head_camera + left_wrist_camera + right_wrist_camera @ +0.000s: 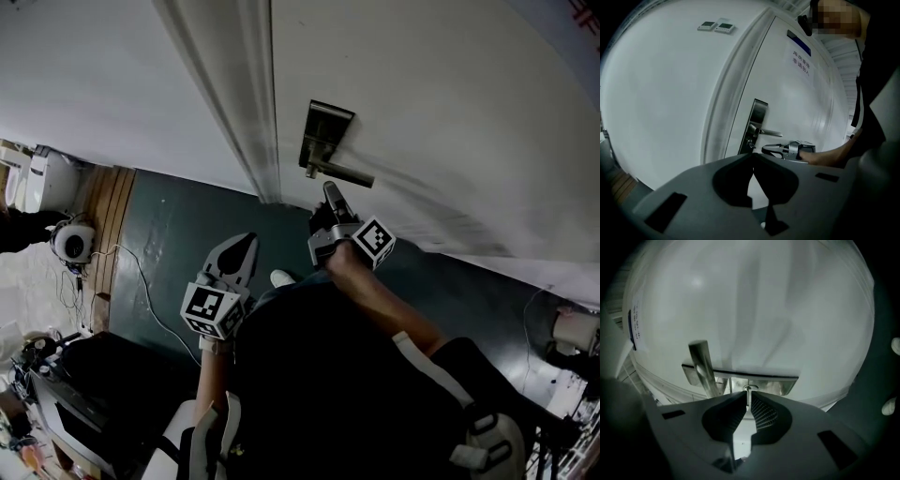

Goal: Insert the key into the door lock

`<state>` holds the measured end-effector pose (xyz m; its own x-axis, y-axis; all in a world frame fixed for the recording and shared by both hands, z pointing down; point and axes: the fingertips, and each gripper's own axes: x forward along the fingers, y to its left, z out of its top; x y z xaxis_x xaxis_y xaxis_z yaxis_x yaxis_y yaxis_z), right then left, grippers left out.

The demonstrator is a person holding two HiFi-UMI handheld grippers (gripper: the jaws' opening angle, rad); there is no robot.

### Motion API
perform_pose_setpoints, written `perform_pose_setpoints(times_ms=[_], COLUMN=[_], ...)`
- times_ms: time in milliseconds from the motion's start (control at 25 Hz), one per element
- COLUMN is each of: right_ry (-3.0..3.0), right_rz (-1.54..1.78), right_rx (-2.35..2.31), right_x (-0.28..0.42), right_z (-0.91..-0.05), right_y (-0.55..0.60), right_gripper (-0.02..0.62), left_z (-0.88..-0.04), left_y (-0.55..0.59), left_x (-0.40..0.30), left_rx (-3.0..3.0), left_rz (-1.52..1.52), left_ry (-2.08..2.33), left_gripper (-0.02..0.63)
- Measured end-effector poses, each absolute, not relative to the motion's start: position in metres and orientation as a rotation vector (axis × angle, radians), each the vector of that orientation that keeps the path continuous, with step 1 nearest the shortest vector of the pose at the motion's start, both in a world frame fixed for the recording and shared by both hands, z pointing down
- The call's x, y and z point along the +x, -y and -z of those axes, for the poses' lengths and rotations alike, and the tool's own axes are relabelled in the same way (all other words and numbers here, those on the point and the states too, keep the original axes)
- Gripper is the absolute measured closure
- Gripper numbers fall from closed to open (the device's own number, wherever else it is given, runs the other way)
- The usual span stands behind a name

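Note:
A steel lock plate (328,134) with a lever handle (345,174) sits on the white door (441,103). My right gripper (330,195) is raised just under the lever, its tips close to the plate. In the right gripper view it is shut on a thin metal key (748,395), whose tip points at the lock plate (761,382) beside the lever (703,365); whether it is in the keyhole is hidden. My left gripper (246,246) hangs lower, left of the door, shut with nothing in it. The left gripper view shows the lock plate (757,118) and the right gripper (780,149).
The white door frame (228,94) runs left of the lock, with a wall (103,84) beyond it. A round white device (73,242) and cables (141,272) lie on the dark green floor at the left. A paper sign (801,60) hangs on the door.

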<state>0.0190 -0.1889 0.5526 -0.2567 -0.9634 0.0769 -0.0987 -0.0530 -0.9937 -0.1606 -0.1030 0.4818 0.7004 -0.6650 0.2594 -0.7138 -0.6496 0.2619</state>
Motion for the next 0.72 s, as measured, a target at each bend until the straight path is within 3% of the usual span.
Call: perform_pose_setpoints(times_ms=[720], right_ry=[-1.842], right_rz=[1.125], right_rx=[-1.475], right_x=[0.142], right_z=[-0.495], right_y=[0.159], right_gripper=[0.58], left_z=[-0.458], left_y=[0.112], left_x=[-0.047], left_rx=[2.621], left_rz=[-0.159], left_ry=[0.998], left_gripper=[0.597])
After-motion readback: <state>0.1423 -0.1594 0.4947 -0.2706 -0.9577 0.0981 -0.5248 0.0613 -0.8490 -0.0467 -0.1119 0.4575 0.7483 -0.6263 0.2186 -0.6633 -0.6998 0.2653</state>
